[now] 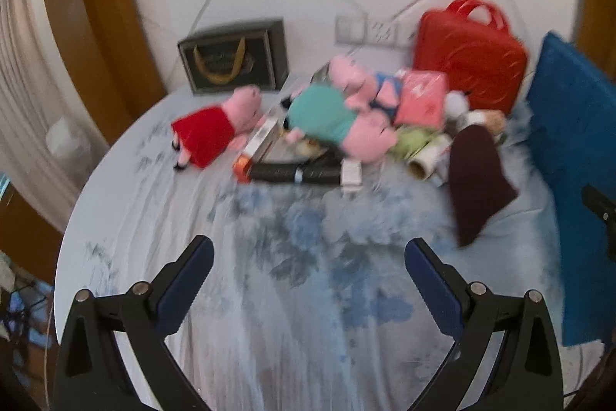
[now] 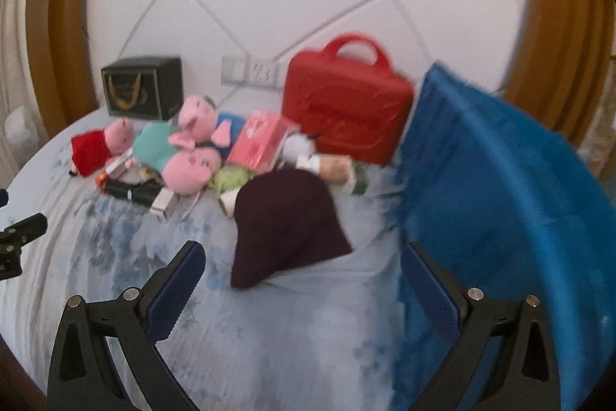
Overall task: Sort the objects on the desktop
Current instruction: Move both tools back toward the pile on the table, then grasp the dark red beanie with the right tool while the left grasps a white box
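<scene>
The fingers of the left gripper are spread wide and hold nothing, above the floral cloth on the table. The right gripper is likewise released, its right finger just beside the blue cloth. A dark red cloth lies near, between its fingers in view. Farther off is a heap: three pig toys, a pink box, a black tube. A red case and a dark bag stand by the far wall.
</scene>
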Demonstrator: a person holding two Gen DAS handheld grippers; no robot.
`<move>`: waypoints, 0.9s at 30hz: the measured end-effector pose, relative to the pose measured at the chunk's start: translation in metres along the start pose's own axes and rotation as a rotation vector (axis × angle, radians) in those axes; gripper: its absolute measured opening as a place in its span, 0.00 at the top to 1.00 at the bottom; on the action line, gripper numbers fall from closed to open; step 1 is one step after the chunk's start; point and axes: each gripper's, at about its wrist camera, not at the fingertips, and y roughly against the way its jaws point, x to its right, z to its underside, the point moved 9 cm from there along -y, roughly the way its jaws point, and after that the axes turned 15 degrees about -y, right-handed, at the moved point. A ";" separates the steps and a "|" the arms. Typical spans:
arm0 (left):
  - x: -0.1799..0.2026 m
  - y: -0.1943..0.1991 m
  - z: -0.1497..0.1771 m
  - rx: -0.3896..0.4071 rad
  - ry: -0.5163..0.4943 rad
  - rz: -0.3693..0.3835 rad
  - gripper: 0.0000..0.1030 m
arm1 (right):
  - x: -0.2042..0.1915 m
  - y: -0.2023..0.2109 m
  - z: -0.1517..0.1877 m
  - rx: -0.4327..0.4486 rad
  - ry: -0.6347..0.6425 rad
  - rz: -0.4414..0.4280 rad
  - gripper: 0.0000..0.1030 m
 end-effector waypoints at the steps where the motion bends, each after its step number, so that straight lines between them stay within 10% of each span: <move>1: 0.001 -0.010 0.003 -0.024 -0.002 0.004 0.02 | 0.000 -0.010 0.003 -0.020 -0.003 -0.001 0.00; 27: 0.087 -0.254 -0.046 -0.270 -0.134 0.258 0.06 | -0.026 -0.234 0.041 -0.361 -0.084 0.040 0.00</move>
